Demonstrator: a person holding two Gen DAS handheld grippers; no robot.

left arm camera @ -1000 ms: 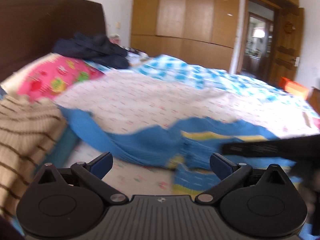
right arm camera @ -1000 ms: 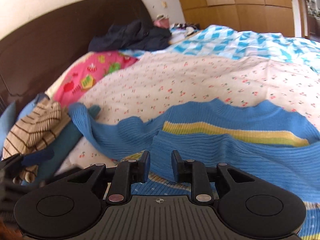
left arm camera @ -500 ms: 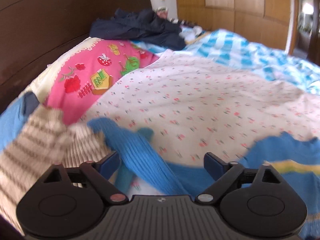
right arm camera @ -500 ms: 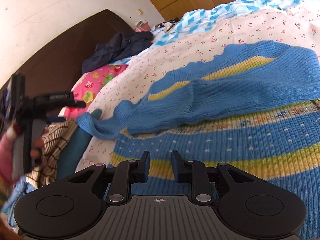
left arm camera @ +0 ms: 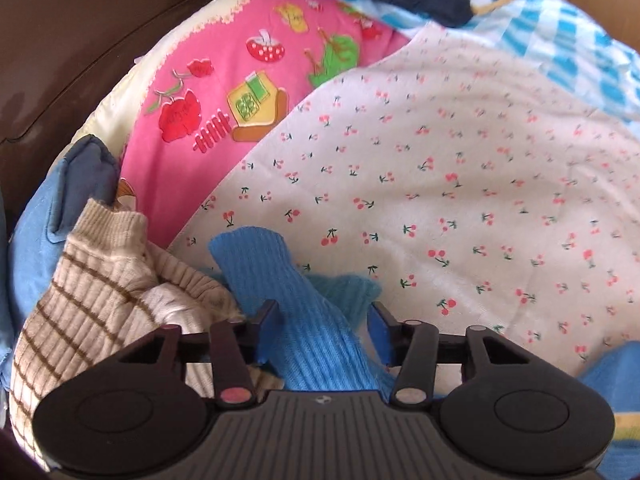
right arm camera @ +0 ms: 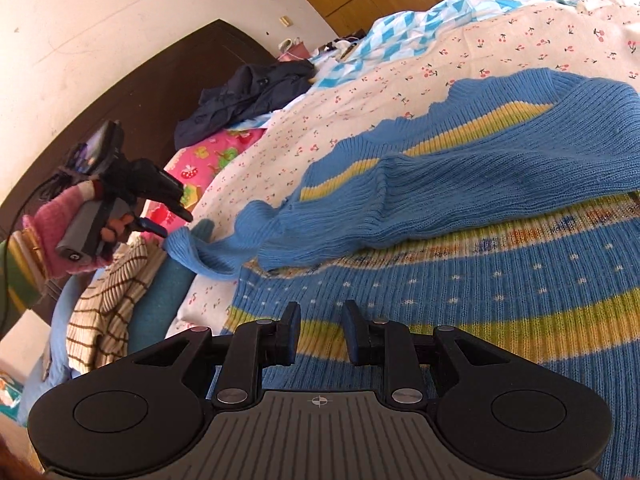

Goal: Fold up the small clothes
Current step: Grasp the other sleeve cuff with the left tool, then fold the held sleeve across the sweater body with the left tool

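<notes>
In the left wrist view, the left tool (left arm camera: 324, 330) is parted and straddles the blue sleeve (left arm camera: 280, 280), whose ribbed knit runs lengthwise from between the fingers forward and slightly left to its cuff; the fingers flank it but I judge they are not clamped on it. A cream brown-striped knit (left arm camera: 108, 292) lies bunched just left of it, with the cherry-print sheet (left arm camera: 460, 184) ahead. In the right wrist view, the right tool (right arm camera: 318, 334) hangs narrowly parted, grasping nothing, over the hem of the blue sweater (right arm camera: 460, 280), a soft ribbed knit with yellow-green bands spread flat on the bed. The sleeve stretches far left to the left tool, so that hand is nearer for folding it inward.
</notes>
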